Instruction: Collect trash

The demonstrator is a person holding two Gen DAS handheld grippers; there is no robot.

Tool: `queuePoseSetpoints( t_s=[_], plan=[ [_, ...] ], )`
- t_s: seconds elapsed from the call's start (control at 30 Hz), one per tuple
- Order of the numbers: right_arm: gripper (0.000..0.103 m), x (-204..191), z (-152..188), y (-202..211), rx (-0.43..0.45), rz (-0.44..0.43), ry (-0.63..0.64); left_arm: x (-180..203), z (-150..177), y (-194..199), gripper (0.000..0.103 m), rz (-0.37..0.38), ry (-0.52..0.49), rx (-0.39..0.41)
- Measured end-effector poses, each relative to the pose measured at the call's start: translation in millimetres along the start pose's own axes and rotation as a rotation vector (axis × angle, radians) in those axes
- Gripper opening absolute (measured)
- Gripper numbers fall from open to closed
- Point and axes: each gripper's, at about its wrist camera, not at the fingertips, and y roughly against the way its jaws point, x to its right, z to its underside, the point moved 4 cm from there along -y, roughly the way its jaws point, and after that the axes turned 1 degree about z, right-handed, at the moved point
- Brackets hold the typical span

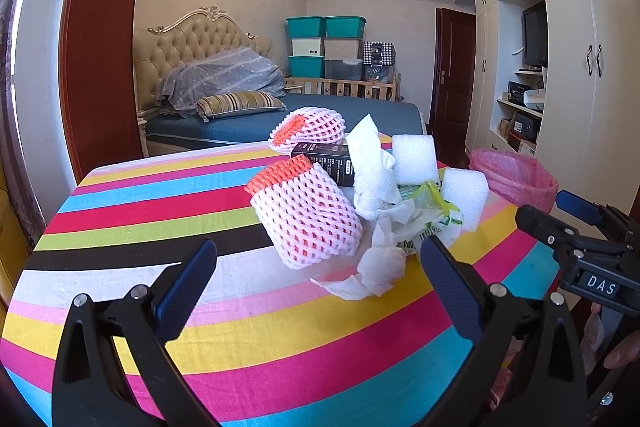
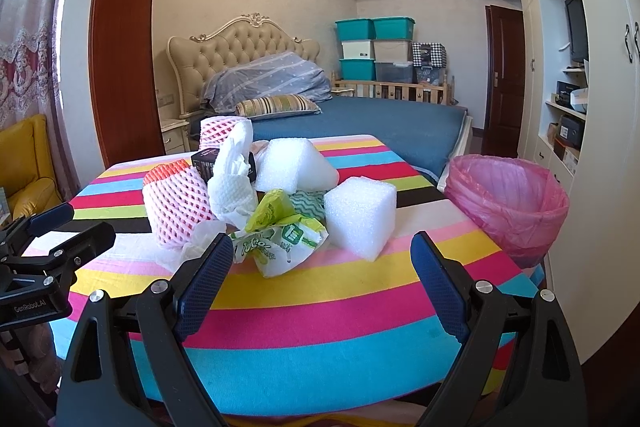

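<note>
Hovering over a round table w/ rainbow-striped cloth [image 1: 160, 211], left gripper [image 1: 316, 287] has jaws spread wide, nothing between them. Right gripper [image 2: 320, 279] likewise wide apart, empty, low over the near edge. Trash sits heaped mid-table: pink-white foam fruit net w/ orange rim [image 1: 304, 215], second net [image 1: 308, 131] behind it, small black carton [image 1: 328, 163] between them, crumpled white tissues [image 1: 376, 183], two white foam cubes [image 2: 358, 215], green-white printed plastic wrapper [image 2: 280, 247] nearest the right gripper. Bin w/ pink plastic liner [image 2: 508, 203] stands just beside the table's right edge, apart from the heap.
</note>
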Motion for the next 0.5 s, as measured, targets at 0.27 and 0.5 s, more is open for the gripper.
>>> queuePoseSetpoints(
  t_s=[0.27, 0.5],
  plan=[
    [0.085, 5.9, 15.1, -19.6, -0.029, 0.007, 0.038, -26.6, 10.5, -14.6, 0.098, -0.036, 0.025, -0.024],
    [0.085, 5.2, 21.1, -42.4, -0.087, -0.080, 0.008, -57.5, 23.5, -31.2, 0.098, -0.016, 0.133, -0.079]
  ],
)
